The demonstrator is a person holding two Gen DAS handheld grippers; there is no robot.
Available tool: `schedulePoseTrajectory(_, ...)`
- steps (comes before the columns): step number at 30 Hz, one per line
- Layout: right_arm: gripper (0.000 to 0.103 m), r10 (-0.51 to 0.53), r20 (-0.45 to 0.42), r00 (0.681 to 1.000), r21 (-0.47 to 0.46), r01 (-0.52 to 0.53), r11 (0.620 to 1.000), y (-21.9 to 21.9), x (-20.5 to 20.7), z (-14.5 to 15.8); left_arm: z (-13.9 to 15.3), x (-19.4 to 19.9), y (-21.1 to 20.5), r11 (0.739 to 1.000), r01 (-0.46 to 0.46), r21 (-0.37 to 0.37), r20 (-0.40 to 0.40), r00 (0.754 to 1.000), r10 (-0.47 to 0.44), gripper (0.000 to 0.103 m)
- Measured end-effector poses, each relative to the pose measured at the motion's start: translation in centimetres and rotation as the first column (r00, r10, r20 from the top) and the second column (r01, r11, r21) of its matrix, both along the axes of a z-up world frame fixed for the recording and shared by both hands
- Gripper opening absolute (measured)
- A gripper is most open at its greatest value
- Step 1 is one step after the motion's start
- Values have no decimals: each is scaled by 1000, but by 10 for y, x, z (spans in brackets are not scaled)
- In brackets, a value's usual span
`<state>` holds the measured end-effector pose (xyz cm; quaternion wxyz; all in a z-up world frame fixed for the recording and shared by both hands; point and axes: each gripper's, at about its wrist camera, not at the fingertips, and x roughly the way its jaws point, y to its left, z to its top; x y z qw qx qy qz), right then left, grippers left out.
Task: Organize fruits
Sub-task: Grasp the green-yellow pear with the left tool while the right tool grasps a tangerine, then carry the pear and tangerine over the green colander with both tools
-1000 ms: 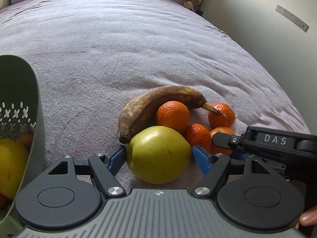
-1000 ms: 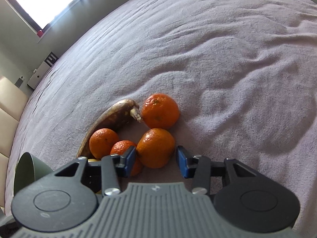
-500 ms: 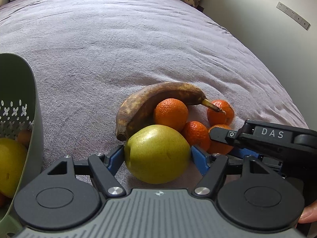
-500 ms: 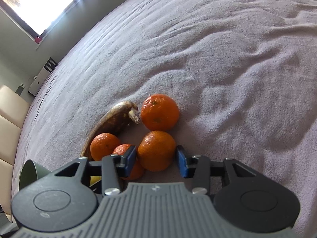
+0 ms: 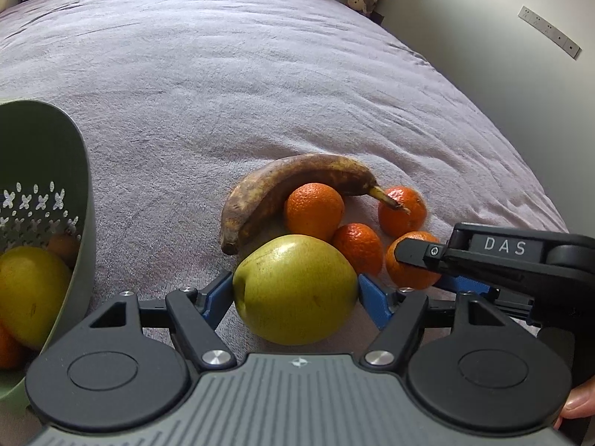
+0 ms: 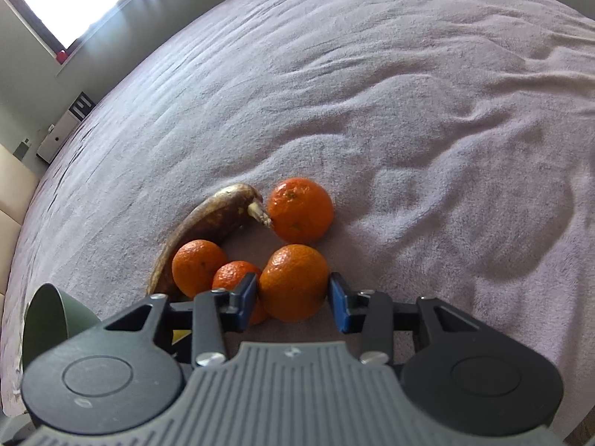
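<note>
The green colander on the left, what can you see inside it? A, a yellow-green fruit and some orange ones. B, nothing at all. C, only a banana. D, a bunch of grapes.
A: in the left wrist view the green colander holds a large yellow-green fruit with orange fruit peeking beside it, while the banana lies out on the blanket.

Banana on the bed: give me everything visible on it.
The banana is overripe: its peel is mostly brown with dull yellow patches, and it has a pale stub of stem. It lies flat on the purple blanket, curved around a tangerine that sits in its bend. In both views its stem tip overlaps another tangerine; actual contact there is unclear. Its blunt end lies close behind the green pear. Neither tool touches it.
</note>
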<state>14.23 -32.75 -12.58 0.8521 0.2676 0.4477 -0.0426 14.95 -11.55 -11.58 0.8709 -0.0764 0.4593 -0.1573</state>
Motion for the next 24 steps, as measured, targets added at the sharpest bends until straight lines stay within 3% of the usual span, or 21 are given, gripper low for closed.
schedulePoseTrajectory(24,39,121,168,978,-20,-119,993,29,-40,74,81,-44,40,997,-74,-29,142,987,78,83)
